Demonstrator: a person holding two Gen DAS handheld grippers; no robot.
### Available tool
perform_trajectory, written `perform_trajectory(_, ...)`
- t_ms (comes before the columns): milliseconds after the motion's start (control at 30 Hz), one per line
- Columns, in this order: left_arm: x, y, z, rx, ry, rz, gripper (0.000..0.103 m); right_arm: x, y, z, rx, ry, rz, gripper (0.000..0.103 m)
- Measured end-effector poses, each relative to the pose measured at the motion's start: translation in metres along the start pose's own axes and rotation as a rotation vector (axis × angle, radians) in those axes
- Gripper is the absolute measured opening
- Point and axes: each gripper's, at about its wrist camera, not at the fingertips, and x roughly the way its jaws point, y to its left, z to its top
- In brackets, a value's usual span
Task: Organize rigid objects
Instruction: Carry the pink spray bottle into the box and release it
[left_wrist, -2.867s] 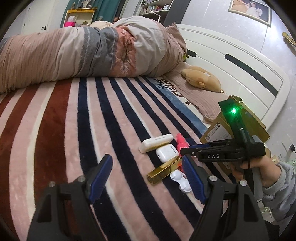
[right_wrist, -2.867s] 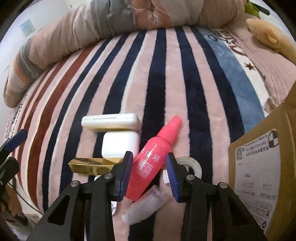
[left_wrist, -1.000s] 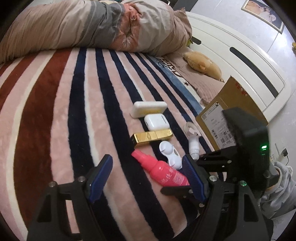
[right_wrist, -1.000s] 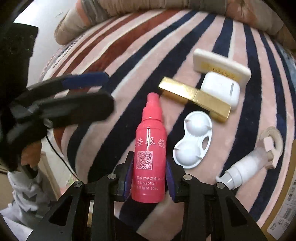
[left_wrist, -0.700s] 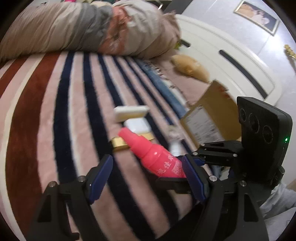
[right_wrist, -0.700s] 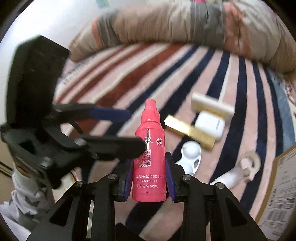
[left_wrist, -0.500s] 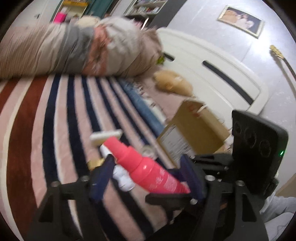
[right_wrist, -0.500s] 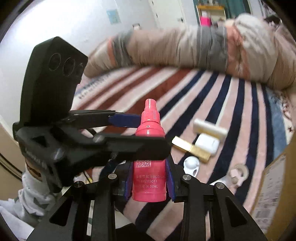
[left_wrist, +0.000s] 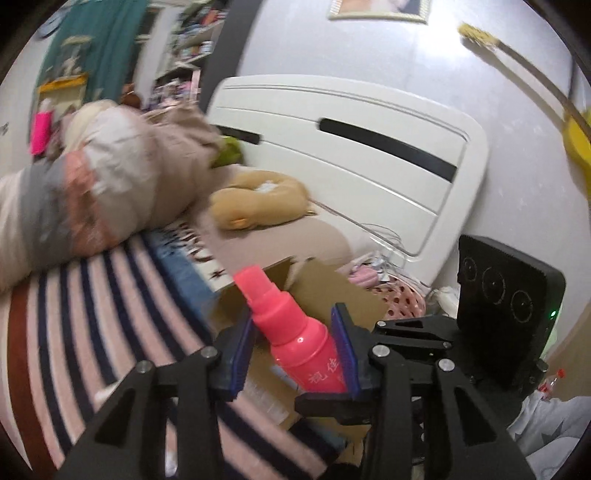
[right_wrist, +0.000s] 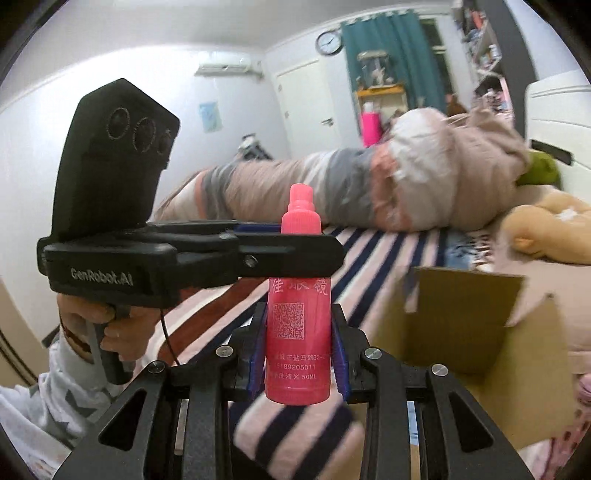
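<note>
My right gripper (right_wrist: 298, 363) is shut on the lower body of a pink spray bottle (right_wrist: 298, 325) and holds it upright in the air above the bed. My left gripper (left_wrist: 291, 350) has its blue pads close around the upper body of the same bottle (left_wrist: 291, 328); from the right wrist view its fingers (right_wrist: 280, 251) cross the bottle below the neck. I cannot tell whether the left pads press on it. An open cardboard box (right_wrist: 472, 321) stands on the bed right of the bottle and shows behind it in the left wrist view (left_wrist: 325, 291).
The bed has a striped pink, navy and red blanket (left_wrist: 92, 314). A rolled duvet (right_wrist: 369, 188) lies along the far side. A tan plush pillow (left_wrist: 255, 199) rests near the white headboard (left_wrist: 351, 147). The other small objects are out of view.
My right gripper lifted the pink bottle off the blanket and tipped it upright. My left gripper, open wide before, has narrowed around the bottle's upper part. Both cameras swung up toward the headboard and box.
</note>
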Motion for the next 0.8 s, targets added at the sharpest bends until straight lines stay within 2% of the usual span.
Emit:
perform_trajectory(167,0.057,-0.032,0.02,0.08,0.09,-0.028,0.034,-0.02,-0.046,-0.004,0.053,0.024,-0.103,0.027)
perform_trajectory(300,0.098,-0.042,0.019,0.097,0.174,-0.028,0.033,-0.012,-0.08,-0.012,0.125,0.109,-0.153,0.027)
perform_trajectory(433,0.131,-0.04,0.013,0.091,0.256,-0.036,0.033,0.002,-0.1,-0.022,0.142,0.202,-0.194,0.027)
perform_trajectory(667,0.158,-0.037,0.003,0.079,0.338,-0.023,0.035,0.016,-0.118,-0.041,0.118,0.291,-0.29,0.027)
perform_trajectory(700,0.158,-0.036,0.003,0.076,0.338,-0.018,0.042,0.017,-0.118,-0.043,0.115,0.296,-0.298,0.027)
perform_trajectory(733,0.156,-0.034,0.004,0.069,0.332,-0.017,0.052,0.018,-0.119,-0.043,0.115,0.3,-0.303,0.028)
perform_trajectory(800,0.148,-0.031,0.006,0.062,0.302,-0.012,0.062,0.016,-0.118,-0.044,0.12,0.301,-0.303,0.032)
